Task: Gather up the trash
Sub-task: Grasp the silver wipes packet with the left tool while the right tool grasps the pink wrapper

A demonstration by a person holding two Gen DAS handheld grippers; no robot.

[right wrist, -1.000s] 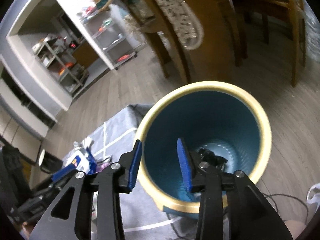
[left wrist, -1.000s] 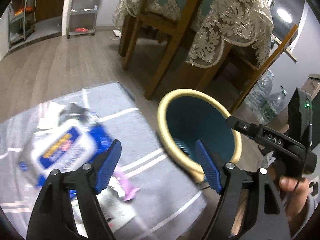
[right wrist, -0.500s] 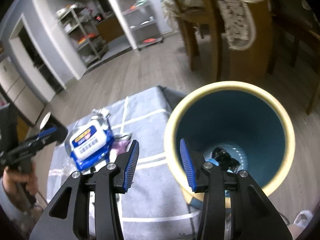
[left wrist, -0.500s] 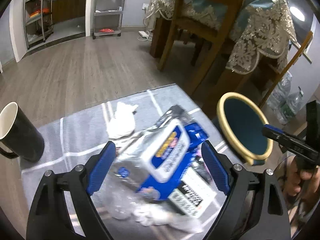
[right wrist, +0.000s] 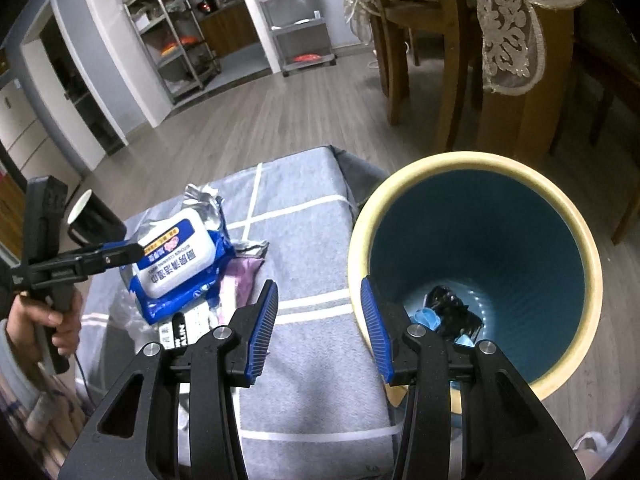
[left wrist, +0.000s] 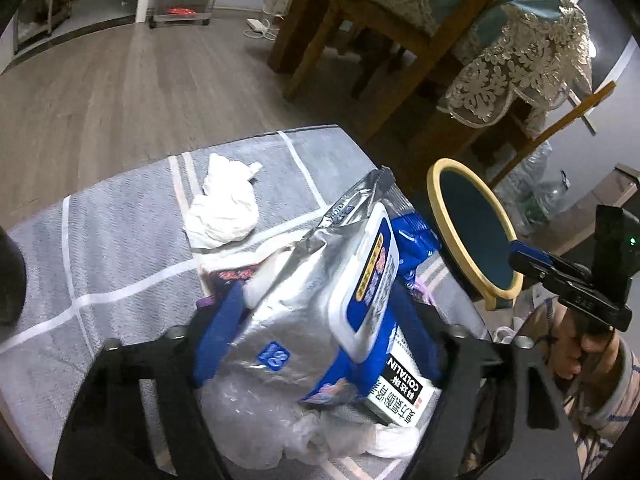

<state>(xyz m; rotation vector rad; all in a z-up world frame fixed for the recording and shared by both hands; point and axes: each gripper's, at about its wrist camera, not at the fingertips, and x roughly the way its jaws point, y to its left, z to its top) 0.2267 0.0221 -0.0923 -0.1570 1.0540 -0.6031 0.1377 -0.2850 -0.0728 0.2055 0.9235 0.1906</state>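
A silver and blue wet-wipe pack [left wrist: 320, 296] lies on top of a trash pile on a grey cloth-covered surface [left wrist: 120, 248]; it also shows in the right wrist view [right wrist: 176, 260]. My left gripper [left wrist: 316, 328] is open, its jaws on either side of the pack. A crumpled white tissue [left wrist: 224, 208] lies beyond it. A white COLTALIN box [left wrist: 400, 396] and clear plastic wrap [left wrist: 256, 412] lie under the pack. My right gripper [right wrist: 320, 328] is open and empty, beside the rim of the teal bin [right wrist: 480, 240], which holds dark trash.
A black mug [right wrist: 88, 220] stands at the left of the cloth. Wooden chairs and a lace-draped table [left wrist: 500, 40] stand behind the bin. Plastic bottles [left wrist: 536, 196] sit on the floor at the right. Metal shelves [right wrist: 180, 40] line the far wall.
My left gripper swung left from the bin and came down around the wipe pack. My right gripper drew back a little from the bin.
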